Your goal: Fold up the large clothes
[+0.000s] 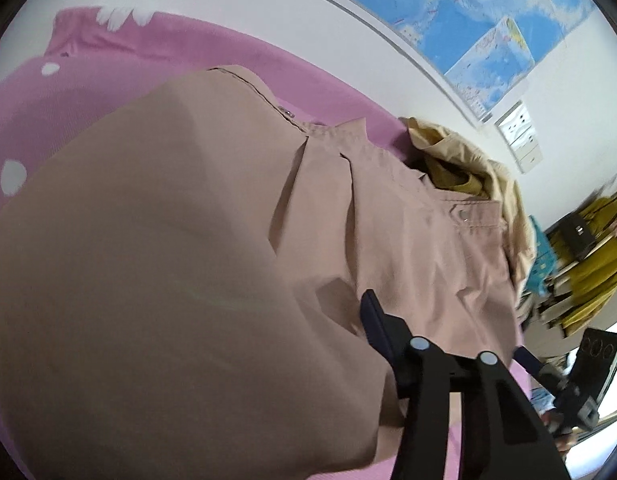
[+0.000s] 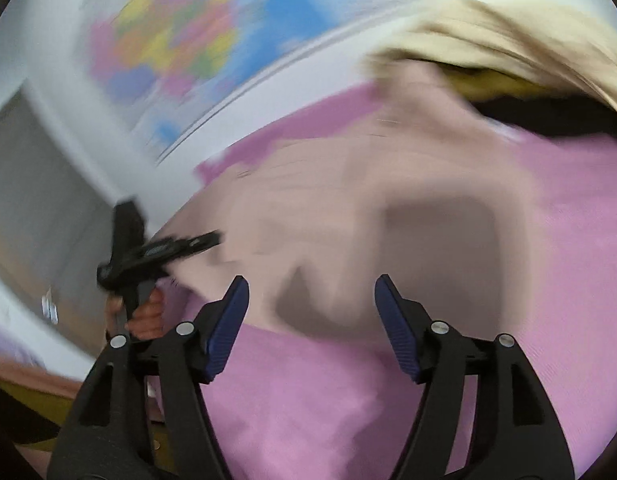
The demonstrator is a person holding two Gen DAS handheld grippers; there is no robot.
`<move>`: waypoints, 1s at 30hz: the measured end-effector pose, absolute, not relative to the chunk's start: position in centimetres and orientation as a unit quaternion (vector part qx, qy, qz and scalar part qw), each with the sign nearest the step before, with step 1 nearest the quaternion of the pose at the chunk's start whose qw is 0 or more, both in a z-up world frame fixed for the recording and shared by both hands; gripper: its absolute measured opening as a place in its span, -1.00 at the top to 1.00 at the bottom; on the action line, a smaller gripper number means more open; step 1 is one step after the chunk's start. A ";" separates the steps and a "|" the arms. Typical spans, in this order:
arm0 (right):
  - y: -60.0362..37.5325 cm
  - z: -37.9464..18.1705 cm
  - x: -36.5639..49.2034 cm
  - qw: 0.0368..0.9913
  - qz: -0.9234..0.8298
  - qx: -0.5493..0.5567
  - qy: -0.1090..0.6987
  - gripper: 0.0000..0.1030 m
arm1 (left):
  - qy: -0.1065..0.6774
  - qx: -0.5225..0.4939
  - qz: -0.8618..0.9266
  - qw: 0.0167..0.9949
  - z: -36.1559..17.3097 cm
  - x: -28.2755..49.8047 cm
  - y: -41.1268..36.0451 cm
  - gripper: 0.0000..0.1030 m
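The dusty-pink garment point(image 1: 212, 216) lay folded on the pink sheet point(image 1: 140, 52), its long axis running from seven toward two o'clock, waistband end beside the beige clothes pile point(image 1: 460, 152). The left gripper point(image 1: 444, 332) had cloth lapping one finger; whether it pinched, I could not tell. The right gripper point(image 2: 310, 320) stood open, empty. Best to grip the edge squarely before folding.

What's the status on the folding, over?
Right tongs open, empty. Left tongs at the beige garment, grip unclear. Garment on pink cover. Clothes pile beyond it.
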State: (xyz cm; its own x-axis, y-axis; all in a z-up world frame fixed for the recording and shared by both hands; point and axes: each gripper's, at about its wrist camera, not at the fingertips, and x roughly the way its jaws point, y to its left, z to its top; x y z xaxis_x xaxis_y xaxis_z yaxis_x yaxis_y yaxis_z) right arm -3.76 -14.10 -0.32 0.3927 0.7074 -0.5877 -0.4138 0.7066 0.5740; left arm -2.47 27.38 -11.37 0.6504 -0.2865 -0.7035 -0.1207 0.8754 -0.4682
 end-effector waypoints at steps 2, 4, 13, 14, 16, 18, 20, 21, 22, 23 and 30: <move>-16.4 -1.3 -4.3 0.811 0.318 0.207 0.445 -0.27 | 0.418 -0.223 -0.040 0.880 -11.3 -2.5 27.1 0.14; -17.9 -2.4 -4.5 0.806 0.288 0.236 0.461 -0.27 | 0.421 -0.204 -0.032 0.883 -11.2 -2.4 26.7 0.16; -16.0 -4.0 -3.4 0.806 0.267 0.258 0.461 -0.24 | 0.425 -0.185 -0.028 0.886 -11.1 -2.5 26.7 0.17; -15.8 -4.1 -3.1 0.809 0.262 0.261 0.458 -0.24 | 0.425 -0.185 -0.028 0.886 -11.1 -2.5 26.7 0.17; -15.7 -4.2 -2.7 0.814 0.257 0.258 0.452 -0.24 | 0.425 -0.183 -0.029 0.886 -11.1 -2.6 26.7 0.15; -15.3 -4.3 -2.1 0.819 0.255 0.258 0.445 -0.29 | 0.424 -0.181 -0.028 0.887 -11.1 -2.5 26.5 0.13; -14.8 -4.4 -1.4 0.825 0.251 0.254 0.438 -0.29 | 0.424 -0.178 -0.026 0.888 -11.1 -2.5 26.3 0.11; -14.5 -4.4 -1.1 0.825 0.251 0.256 0.436 -0.29 | 0.424 -0.176 -0.025 0.888 -11.1 -2.5 26.3 0.10; -14.1 -4.5 -0.6 0.825 0.254 0.258 0.434 -0.29 | 0.424 -0.175 -0.025 0.888 -11.1 -2.5 26.3 0.10; -14.0 -4.6 -0.3 0.826 0.253 0.260 0.431 -0.29 | 0.424 -0.174 -0.025 0.888 -11.1 -2.5 26.3 0.10; -13.2 -4.6 1.9 0.827 0.262 0.274 0.415 -0.49 | 0.426 -0.168 -0.024 0.888 -11.0 -2.4 26.2 0.03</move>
State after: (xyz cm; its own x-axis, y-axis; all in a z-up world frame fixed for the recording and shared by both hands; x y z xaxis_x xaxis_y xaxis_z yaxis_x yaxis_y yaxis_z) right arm 1.92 -13.21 -4.61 0.5179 0.6604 -0.5437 -0.2054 0.7130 0.6704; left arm -2.40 26.19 -11.03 0.6355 -0.1865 -0.7492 -0.1005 0.9422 -0.3198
